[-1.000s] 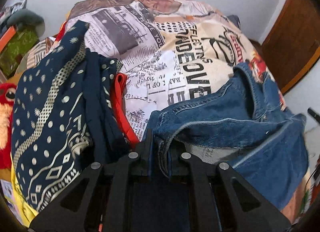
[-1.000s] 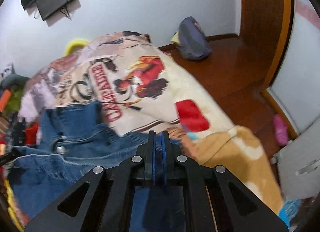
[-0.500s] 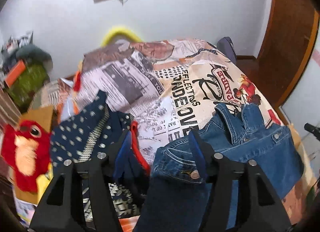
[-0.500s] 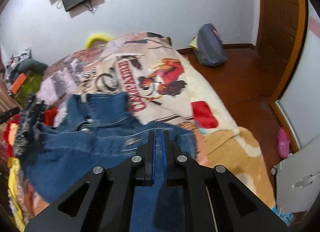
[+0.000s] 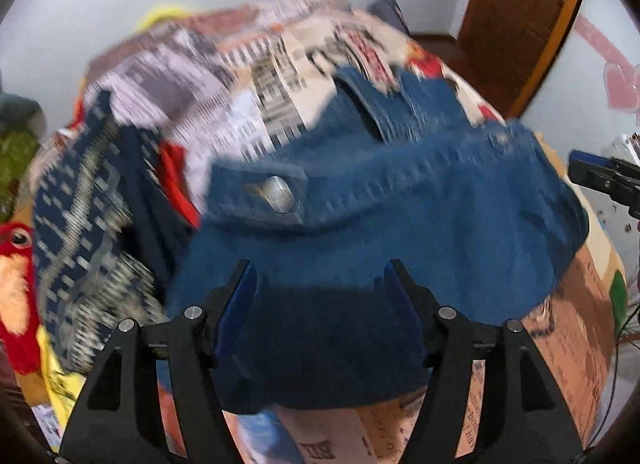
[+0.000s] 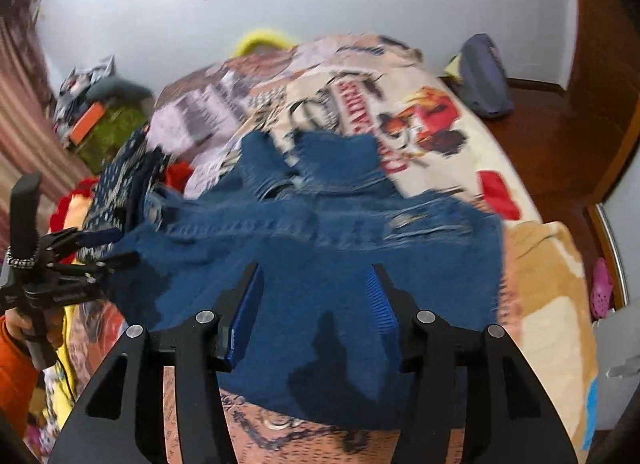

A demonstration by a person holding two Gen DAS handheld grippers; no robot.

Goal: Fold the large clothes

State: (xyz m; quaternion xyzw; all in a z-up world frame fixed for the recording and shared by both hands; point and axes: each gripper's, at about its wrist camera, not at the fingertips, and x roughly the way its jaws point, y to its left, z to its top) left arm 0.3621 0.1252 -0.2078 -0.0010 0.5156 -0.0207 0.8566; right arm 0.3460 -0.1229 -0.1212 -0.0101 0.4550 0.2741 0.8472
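Both pairs of blue-padded fingers stand wide apart with nothing between them: the left gripper (image 5: 318, 284) and the right gripper (image 6: 316, 288) each hover over the near hem of the blue denim jacket (image 5: 400, 224), which lies spread on the newspaper-print bedspread (image 5: 248, 104) and fills the view from 6 o'clock up to centre.

Denim like this looks heavy and stiff for cloth, unlikely to slip; its thick stitched seams and hem corners should give the firmest pinch.

The left view alone shows a metal snap button (image 5: 278, 192) at 10 o'clock and a navy patterned garment (image 5: 80, 224) at 9. The right view alone shows the left gripper's whole frame at 9 o'clock and a purple-grey bag (image 6: 484, 76) at 1.
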